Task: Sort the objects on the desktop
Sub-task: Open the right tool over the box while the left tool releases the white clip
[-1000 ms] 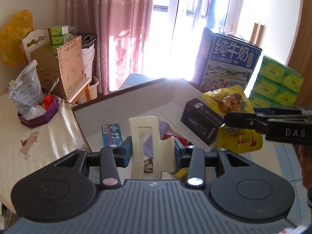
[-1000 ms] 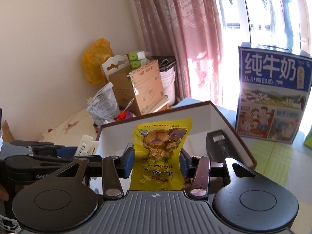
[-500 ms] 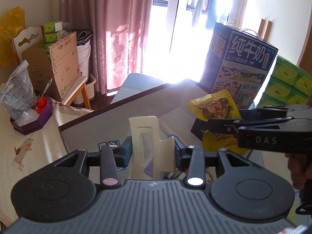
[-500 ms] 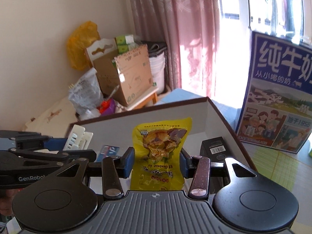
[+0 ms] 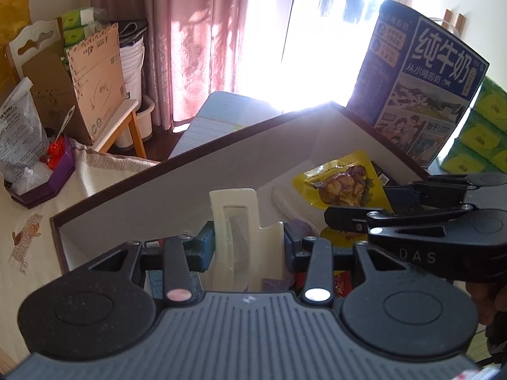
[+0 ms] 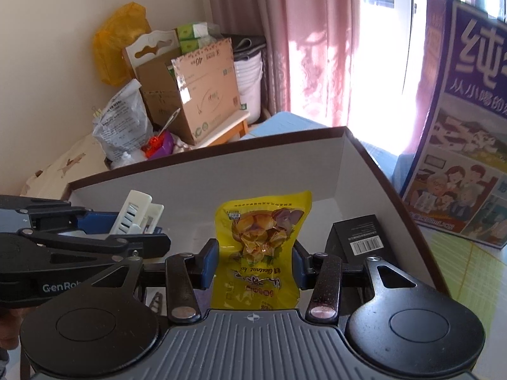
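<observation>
The left gripper (image 5: 245,245) has its fingers squeezed on a cream plastic clip (image 5: 236,221). The clip stands up tall between them, its long side pointing up. The right gripper (image 6: 255,261) has its fingers squeezed on a yellow snack bag (image 6: 261,237). The bag also stands up, with its top over the fingers and its bottom hanging below them.

Both things are held in the air over the open box (image 6: 279,171), which has white walls inside and a dark brown rim. The two grippers are side by side, close together, with the left one a bit farther back. I think the next move is to lower each thing down into the box, so down is the way that matters.

On the box floor lies a black carton (image 6: 355,240) with a barcode, just right of the snack bag. More small things lie under the grippers, but the fingers hide most of them and I cannot tell what they are.

Behind the box stands a big blue milk carton (image 5: 421,85). The window is too bright to see through.
</observation>
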The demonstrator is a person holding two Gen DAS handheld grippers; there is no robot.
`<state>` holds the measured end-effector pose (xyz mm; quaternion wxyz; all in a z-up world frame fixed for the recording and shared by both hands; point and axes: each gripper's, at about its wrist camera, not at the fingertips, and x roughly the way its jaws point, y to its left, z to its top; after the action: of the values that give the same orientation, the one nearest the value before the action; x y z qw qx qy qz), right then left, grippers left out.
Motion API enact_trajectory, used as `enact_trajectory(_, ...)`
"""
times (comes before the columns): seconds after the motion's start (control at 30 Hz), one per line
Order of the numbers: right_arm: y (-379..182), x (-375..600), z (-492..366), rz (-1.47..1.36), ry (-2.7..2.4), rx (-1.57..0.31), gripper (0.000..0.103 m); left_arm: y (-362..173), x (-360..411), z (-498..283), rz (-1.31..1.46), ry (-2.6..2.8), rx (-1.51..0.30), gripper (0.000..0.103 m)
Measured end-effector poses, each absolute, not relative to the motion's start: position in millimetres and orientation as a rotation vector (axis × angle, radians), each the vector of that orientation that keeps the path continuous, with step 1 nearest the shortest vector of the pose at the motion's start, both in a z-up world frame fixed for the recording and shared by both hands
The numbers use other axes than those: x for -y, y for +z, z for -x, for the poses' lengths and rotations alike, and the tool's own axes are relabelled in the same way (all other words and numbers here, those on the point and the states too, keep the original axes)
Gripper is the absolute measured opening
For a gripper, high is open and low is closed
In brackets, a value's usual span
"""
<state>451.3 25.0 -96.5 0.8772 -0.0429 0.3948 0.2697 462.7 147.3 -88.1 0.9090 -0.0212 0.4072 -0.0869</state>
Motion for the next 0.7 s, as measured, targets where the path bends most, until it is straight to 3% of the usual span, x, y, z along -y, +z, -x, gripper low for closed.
enact_trajectory(0.4, -113, -30, -478, 0.158, 0.585, -0.839, 0.045, -109, -145, -485, 0.051, -0.169, -0.882, 0.037)
enact_trajectory(0.7, -115, -29, -486, 0.182, 0.605, -0.792, 0.054, -115, -142, -489, 0.057, -0.160, -0.897, 0.037)
